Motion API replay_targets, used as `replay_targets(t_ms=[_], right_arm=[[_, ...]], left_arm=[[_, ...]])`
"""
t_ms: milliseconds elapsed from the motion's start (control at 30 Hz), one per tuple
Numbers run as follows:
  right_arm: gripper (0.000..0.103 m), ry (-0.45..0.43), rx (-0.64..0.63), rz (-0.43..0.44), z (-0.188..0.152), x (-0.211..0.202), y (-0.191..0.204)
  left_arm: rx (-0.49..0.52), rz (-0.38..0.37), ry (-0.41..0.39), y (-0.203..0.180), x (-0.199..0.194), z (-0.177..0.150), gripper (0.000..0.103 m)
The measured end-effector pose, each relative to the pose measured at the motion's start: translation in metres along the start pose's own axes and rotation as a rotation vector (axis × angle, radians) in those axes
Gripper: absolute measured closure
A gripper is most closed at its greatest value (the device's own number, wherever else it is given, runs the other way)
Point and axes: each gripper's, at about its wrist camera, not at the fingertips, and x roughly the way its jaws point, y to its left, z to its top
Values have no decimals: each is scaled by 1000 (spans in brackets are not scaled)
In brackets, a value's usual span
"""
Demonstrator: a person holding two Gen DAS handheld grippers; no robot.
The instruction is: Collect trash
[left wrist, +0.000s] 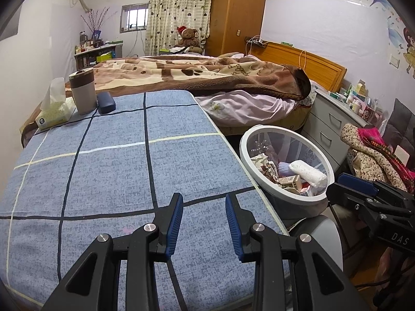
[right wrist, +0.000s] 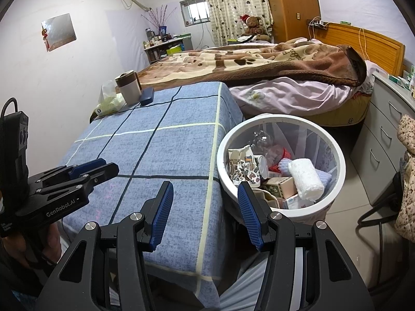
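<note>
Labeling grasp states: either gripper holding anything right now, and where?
Nothing held. Left gripper and right gripper are both open with empty gaps, above the table.

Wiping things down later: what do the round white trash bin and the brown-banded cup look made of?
Round white trash bin: probably plastic, smooth glossy rim, clear liner inside. Brown-banded cup: looks like matte plastic or coated metal; unclear.

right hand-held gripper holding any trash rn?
No, the right hand-held gripper is open and empty above the table edge beside the trash bin.

Tissue box (left wrist: 54, 112), mug (left wrist: 82, 90), case (left wrist: 106, 103) together on tablecloth (left wrist: 109, 160).
</note>
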Motion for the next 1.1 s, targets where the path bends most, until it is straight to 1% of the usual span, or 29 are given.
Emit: replay_targets(t_ms=[1100], right_arm=[[50,9,2,-2,-2,2,1]], left_arm=[[0,8,9,8,5,-5,69]])
